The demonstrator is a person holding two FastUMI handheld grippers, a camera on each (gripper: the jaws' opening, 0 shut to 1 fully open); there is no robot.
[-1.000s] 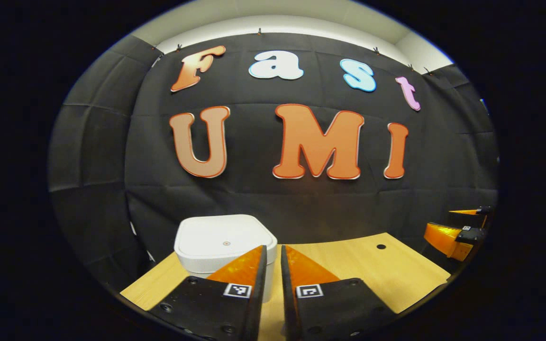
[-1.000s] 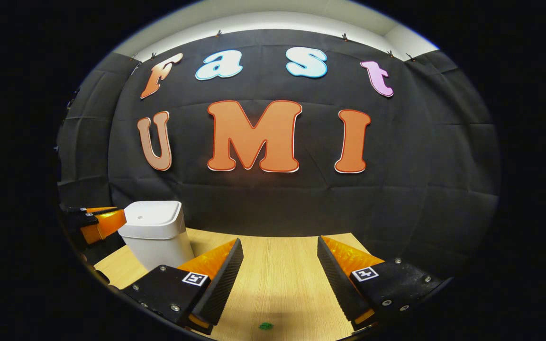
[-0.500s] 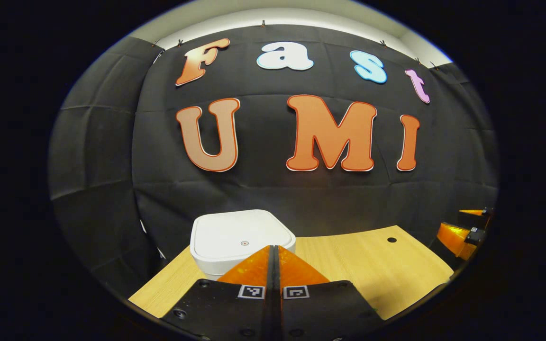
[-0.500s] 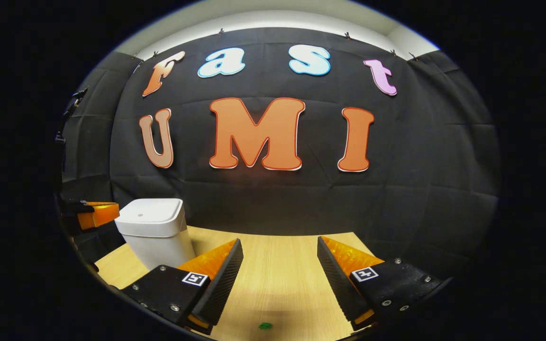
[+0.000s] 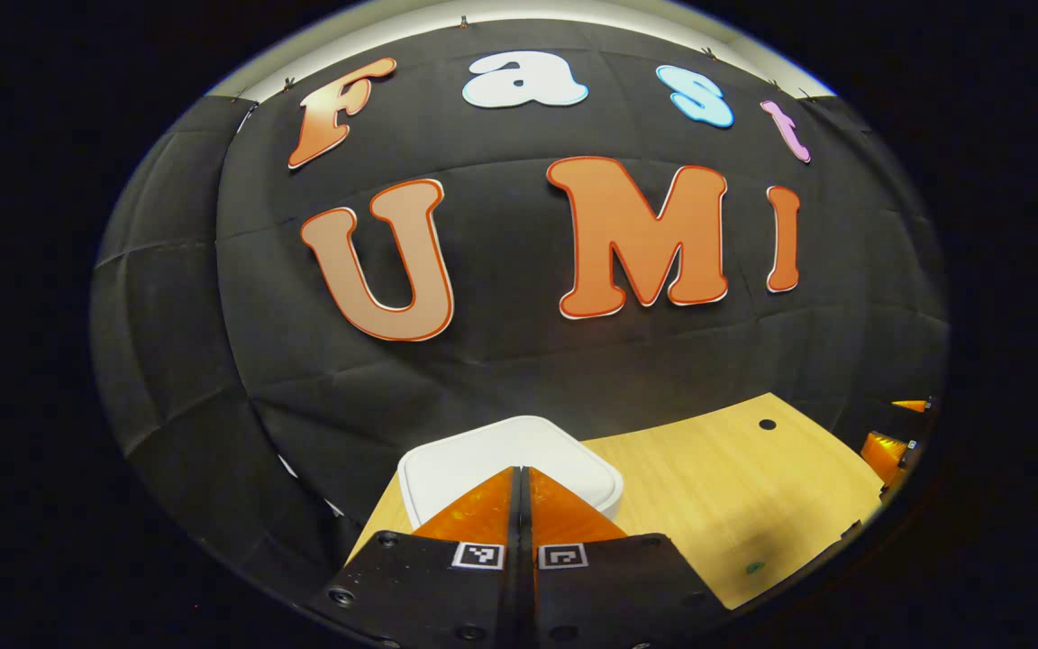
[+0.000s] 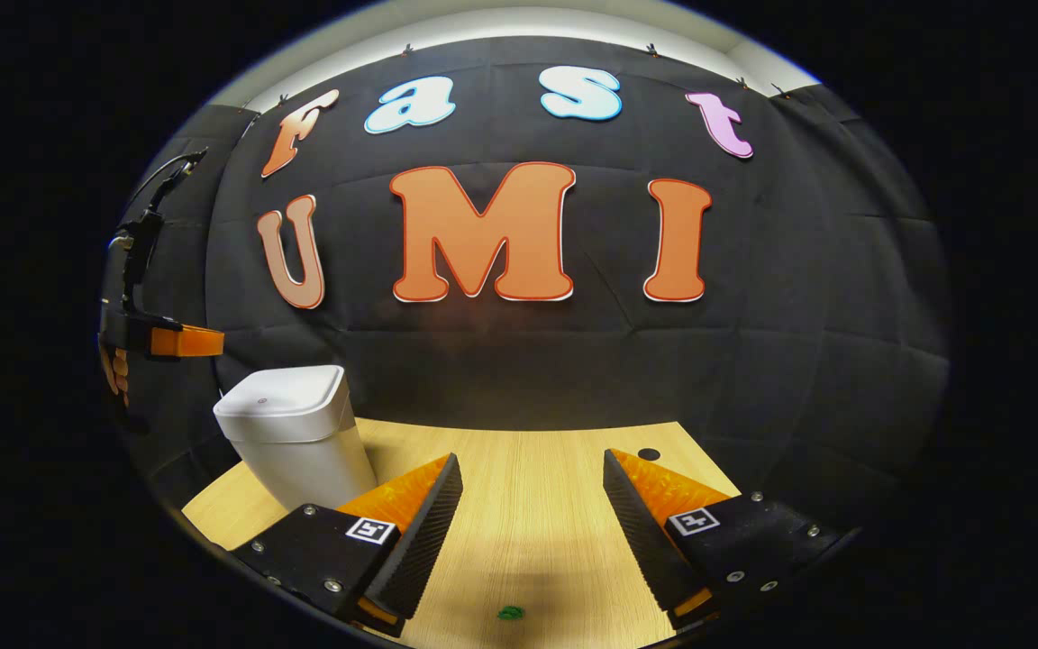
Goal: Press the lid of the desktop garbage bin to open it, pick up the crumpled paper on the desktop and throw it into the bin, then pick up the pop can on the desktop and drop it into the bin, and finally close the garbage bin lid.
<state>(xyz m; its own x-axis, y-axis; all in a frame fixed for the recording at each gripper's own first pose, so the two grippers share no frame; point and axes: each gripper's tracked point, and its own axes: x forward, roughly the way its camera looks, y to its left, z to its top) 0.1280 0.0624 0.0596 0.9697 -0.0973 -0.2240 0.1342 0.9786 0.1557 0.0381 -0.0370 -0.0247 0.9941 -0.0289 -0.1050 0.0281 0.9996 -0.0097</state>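
White plastic square bin (image 5: 508, 469), lid not yet opened, is sitting at the wooden bench's (image 5: 717, 487) left; the left gripper (image 5: 520, 491), fingers now pressed together, is closing in above it, while the right gripper (image 6: 532, 505) is waiting spread.

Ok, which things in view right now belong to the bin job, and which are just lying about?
Belongs to the job:
- white garbage bin, lid closed
- left gripper, shut, above the lid
- right gripper, open, holding nothing

Just lying about:
- small green speck on the wooden desktop
- round hole in the desktop
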